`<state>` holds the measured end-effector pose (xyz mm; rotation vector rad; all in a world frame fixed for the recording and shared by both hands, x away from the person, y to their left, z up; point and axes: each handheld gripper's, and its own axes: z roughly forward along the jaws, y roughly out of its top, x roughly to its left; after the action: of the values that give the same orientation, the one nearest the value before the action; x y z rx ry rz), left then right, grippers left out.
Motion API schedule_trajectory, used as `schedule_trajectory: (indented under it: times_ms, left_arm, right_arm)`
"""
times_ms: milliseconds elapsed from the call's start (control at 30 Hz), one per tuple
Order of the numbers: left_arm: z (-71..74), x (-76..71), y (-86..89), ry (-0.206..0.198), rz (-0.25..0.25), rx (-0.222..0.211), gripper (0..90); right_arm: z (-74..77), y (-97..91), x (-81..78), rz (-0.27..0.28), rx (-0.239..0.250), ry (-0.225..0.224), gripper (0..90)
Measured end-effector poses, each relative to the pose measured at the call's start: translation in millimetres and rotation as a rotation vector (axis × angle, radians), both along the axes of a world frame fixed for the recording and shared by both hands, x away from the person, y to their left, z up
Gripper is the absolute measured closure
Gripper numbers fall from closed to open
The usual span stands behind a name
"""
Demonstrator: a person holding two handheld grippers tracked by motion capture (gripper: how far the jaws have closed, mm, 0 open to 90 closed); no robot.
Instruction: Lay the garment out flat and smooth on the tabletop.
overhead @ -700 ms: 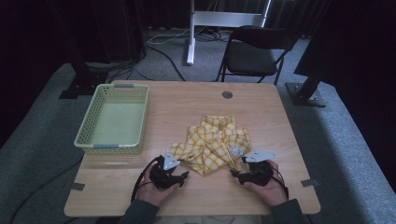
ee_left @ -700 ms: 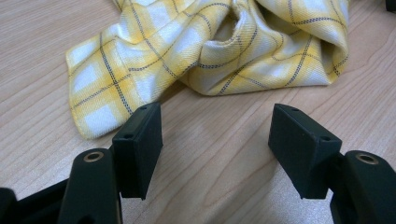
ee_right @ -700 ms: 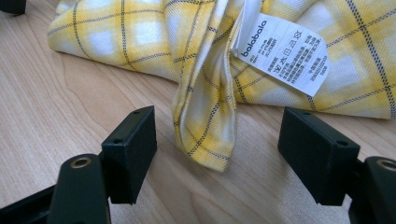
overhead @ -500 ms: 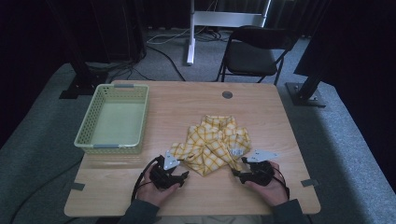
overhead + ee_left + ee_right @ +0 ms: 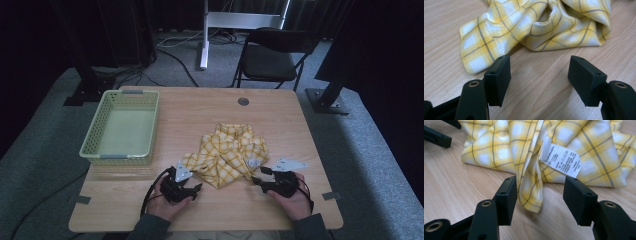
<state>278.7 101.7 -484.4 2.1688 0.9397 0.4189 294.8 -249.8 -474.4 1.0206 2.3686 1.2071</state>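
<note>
a crumpled yellow plaid cloth (image 5: 227,155) lies low and centre in the high view on the wooden table (image 5: 200,110). the left gripper (image 5: 196,188) sits just left of it, jaws wide apart over bare wood. the right gripper (image 5: 256,181) sits at its right edge, jaws spread either side of a hanging corner, not pressing it. a white label (image 5: 561,160) shows. a green basket (image 5: 122,129) stands at the left.
</note>
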Motion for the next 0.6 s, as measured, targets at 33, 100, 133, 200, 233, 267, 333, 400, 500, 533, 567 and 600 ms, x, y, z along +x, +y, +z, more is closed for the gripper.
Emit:
schedule_trajectory:
  times_ms: [33, 100, 133, 200, 233, 267, 333, 400, 500, 533, 567, 600]
  left_arm:
    - [0.0, 0.0, 0.0, 0.0, 0.0, 0.0, 35.7]
    - [0.0, 0.0, 0.0, 0.0, 0.0, 0.0, 35.7]
    - [0.0, 0.0, 0.0, 0.0, 0.0, 0.0, 35.7]
    - [0.0, 0.1, -0.1, 0.0, 0.001, 0.0, 35.7]
    - [0.0, 0.1, -0.1, 0.0, 0.001, 0.0, 35.7]
    - [0.0, 0.1, -0.1, 0.0, 0.001, 0.0, 35.6]
    - [0.0, 0.1, -0.1, 0.0, 0.001, 0.0, 35.7]
    - [0.0, 0.1, -0.1, 0.0, 0.001, 0.0, 35.6]
    - [-0.1, 0.1, -0.2, -0.001, 0.002, 0.0, 35.7]
    - [-0.1, 0.1, -0.1, -0.001, 0.002, 0.0, 35.6]
    - [-0.1, 0.1, -0.1, -0.001, 0.002, 0.0, 35.7]
    - [-0.1, 0.1, -0.1, -0.001, 0.002, 0.0, 35.7]
  right_arm:
    - [0.8, -0.4, -0.1, -0.002, 0.006, -0.002, 45.6]
    - [1.9, -0.9, -0.1, -0.013, 0.027, -0.001, 48.1]
    - [2.4, -1.5, -0.2, -0.019, 0.033, -0.006, 49.9]
    - [3.0, -1.5, -0.3, -0.036, 0.039, -0.011, 52.6]
    - [3.6, -1.4, -0.6, -0.044, 0.039, -0.017, 53.8]
    - [4.4, -1.4, -0.7, -0.05, 0.045, -0.021, 55.0]
    - [5.3, -1.3, -0.7, -0.057, 0.049, -0.023, 56.2]
    - [6.3, -0.9, -0.3, -0.06, 0.051, -0.027, 58.2]
    - [5.8, 1.1, -0.1, -0.067, 0.036, -0.031, 61.5]
    - [5.4, 1.9, -0.1, -0.068, 0.03, -0.03, 62.7]
    - [5.0, 2.8, 0.0, -0.069, 0.023, -0.03, 63.3]
    - [4.5, 3.9, 0.1, -0.066, 0.018, -0.03, 64.0]
